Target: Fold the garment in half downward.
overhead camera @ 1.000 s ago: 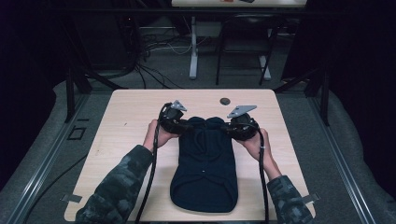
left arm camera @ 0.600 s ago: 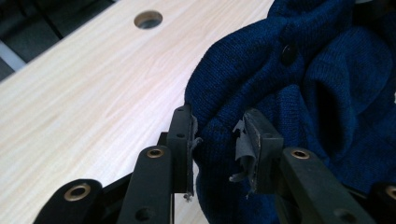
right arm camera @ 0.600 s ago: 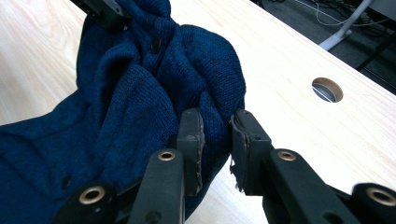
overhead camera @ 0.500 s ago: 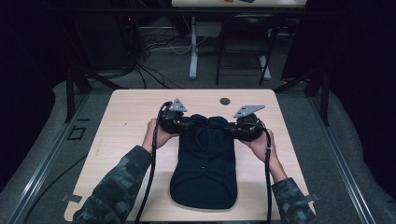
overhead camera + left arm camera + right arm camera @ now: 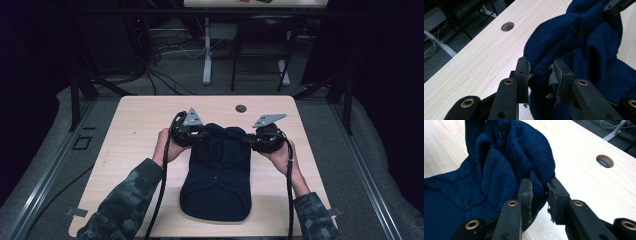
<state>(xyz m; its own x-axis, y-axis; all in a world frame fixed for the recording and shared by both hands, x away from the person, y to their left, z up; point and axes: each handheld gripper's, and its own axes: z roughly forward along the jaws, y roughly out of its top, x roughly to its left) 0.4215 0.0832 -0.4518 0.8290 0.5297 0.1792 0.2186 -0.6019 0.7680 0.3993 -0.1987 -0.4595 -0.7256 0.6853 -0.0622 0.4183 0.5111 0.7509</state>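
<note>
Pinching a fold of the dark blue knitted sweater [image 5: 216, 172] at its far left corner, left gripper [image 5: 541, 75] clamped tight on the wool. Gripping the opposite far corner likewise, right gripper [image 5: 539, 192] closed on a bunched ridge of knit. Lying lengthwise on the pale wooden table [image 5: 130, 125], near edge flat, far edge lifted between both grippers. Sitting beyond the sweater, a round cable hole [image 5: 241, 108] in the tabletop.

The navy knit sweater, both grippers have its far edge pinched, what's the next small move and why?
Probably lift the pinched far edge and carry it toward the near hem, folding the navy knit sweater. The left gripper and right gripper are each shut on a bunched far corner, while the sweater's near part lies flat on the table.
</note>
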